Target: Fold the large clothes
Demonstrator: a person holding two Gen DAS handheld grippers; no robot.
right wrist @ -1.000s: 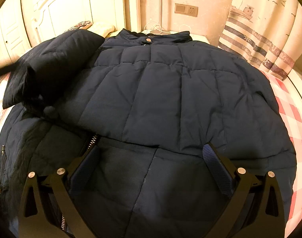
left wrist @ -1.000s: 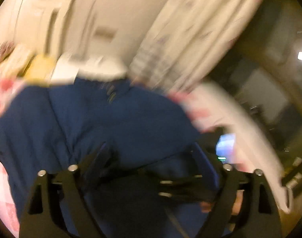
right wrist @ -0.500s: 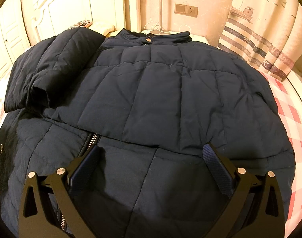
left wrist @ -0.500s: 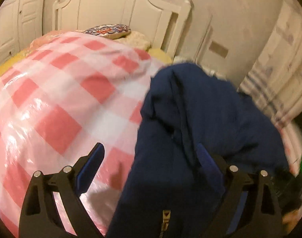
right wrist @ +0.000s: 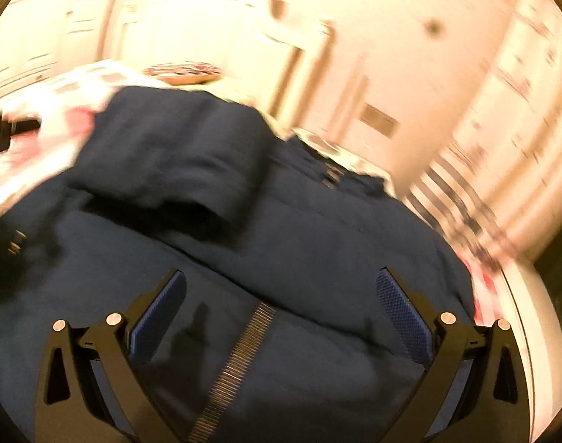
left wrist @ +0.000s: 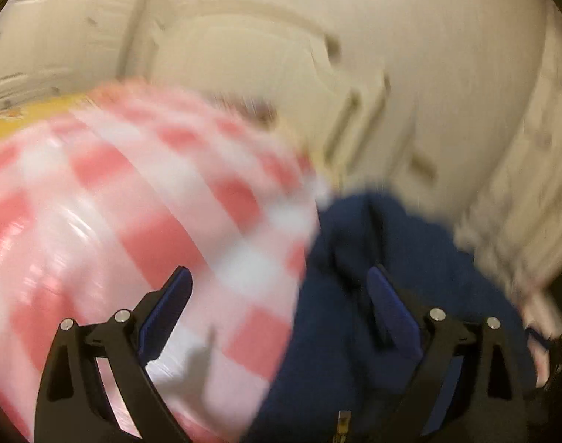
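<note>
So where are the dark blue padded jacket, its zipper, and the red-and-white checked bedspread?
Dark blue padded jacket (right wrist: 317,243): right wrist view, back panel.
Metal zipper (right wrist: 236,365): right wrist view, mid-teeth.
Red-and-white checked bedspread (left wrist: 151,221): left wrist view, top surface.

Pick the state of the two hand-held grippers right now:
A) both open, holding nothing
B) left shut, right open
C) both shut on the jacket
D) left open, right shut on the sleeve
A: the left hand-held gripper and the right hand-held gripper both show their jaws spread wide, with nothing of the navy jacket pinched between them.

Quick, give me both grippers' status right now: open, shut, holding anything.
Left gripper: open, holding nothing, over the checked bedspread at the navy jacket's edge.
Right gripper: open, holding nothing, above the navy jacket.
</note>
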